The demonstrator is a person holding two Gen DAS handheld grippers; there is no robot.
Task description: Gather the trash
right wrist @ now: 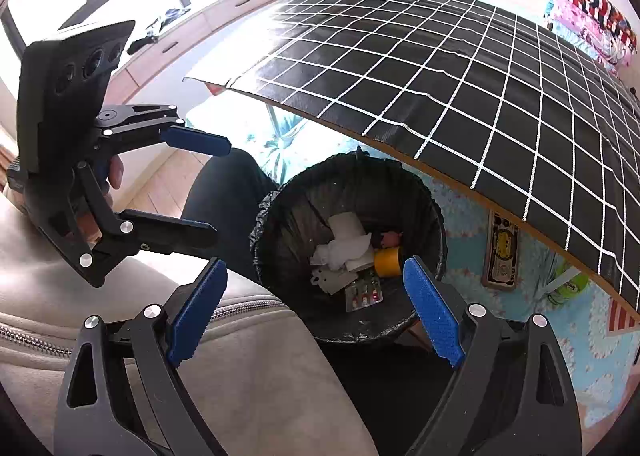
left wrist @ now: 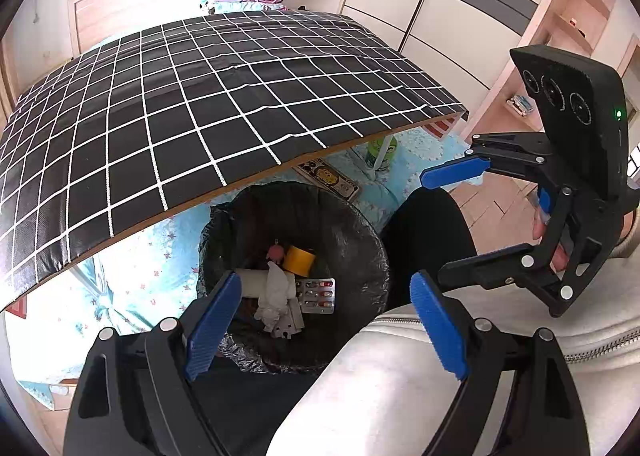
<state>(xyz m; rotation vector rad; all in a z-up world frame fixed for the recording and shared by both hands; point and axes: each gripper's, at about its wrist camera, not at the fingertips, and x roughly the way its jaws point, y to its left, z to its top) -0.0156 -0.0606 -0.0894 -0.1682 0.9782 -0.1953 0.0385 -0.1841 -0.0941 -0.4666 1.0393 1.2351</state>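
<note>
Trash in the lined bin (left wrist: 360, 232), both claws empty above it.
Tissue (left wrist: 276, 288), yellow tape roll (left wrist: 299, 260) and pill blister (left wrist: 319, 296) lie inside the bin, just below the checked desk (left wrist: 200, 103) edge; left claw (left wrist: 326, 326) and right claw (right wrist: 316, 306) gape wide over it.

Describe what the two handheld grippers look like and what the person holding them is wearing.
Both the left gripper and the right gripper are black plastic linkages with silver rivets and two ridged blue fingers. Each carries a black wedge-shaped box with three round lenses; the right one's shows a small green light. No cables show. The person wears a light grey zipped jacket and dark trousers.
</note>
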